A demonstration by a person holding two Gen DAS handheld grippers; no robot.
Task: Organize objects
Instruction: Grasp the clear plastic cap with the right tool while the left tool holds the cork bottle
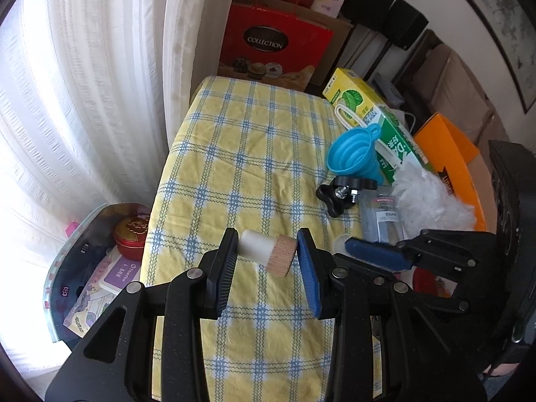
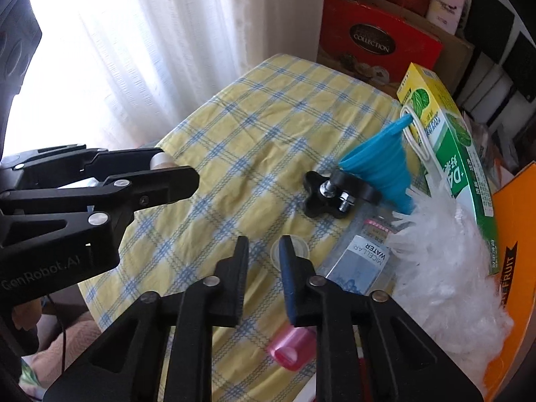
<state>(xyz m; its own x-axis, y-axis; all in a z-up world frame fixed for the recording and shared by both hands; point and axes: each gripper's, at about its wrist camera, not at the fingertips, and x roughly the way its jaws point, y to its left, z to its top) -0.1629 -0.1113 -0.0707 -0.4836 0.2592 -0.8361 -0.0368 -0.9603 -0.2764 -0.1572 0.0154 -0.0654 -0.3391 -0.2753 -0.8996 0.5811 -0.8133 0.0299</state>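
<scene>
1. white sheer curtains (image 1: 83, 100) glow with daylight from the window behind.
2. desk cloth (image 1: 241, 154) is yellow with blue checks.
3. red gift box (image 1: 274, 47) and black speakers (image 1: 395, 16) stand behind the desk.

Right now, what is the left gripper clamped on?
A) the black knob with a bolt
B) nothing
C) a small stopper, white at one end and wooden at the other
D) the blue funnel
C: the left gripper has its pads pressed on both ends of the white-and-wood stopper, lifted above the checked cloth.
</scene>
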